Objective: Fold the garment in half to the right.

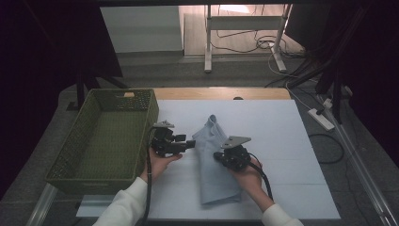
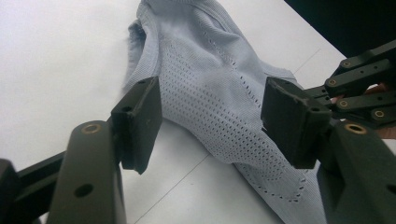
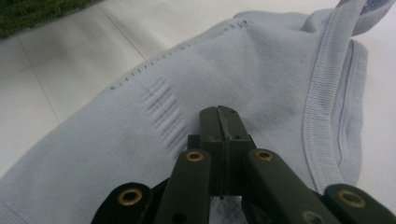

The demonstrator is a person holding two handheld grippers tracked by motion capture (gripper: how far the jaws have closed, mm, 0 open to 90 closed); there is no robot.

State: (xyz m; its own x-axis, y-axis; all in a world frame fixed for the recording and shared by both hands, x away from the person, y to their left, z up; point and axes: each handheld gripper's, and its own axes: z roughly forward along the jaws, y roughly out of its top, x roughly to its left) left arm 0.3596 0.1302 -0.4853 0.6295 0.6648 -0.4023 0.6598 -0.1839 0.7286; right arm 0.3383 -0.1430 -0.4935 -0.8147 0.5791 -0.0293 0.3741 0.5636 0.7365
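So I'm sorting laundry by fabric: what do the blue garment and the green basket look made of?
Garment: likely a soft, matte knit, going by the ribbed hem and eyelet rows. Basket: woven, looks like plastic or dyed wicker; the open lattice walls don't settle which.

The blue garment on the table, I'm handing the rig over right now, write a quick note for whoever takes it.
Left gripper: jaws open, at the garment's left edge, nothing between the pads.
Right gripper: jaws shut, resting on the cloth; whether a fold is pinched I cannot tell.
Light blue knit garment: lies folded lengthwise on the white table, its far end bunched up.
Green woven basket: at the table's left side, beside the left gripper, nothing in it.
Done: garment partly folded.
Left: probably finish the fold and move it to the basket.
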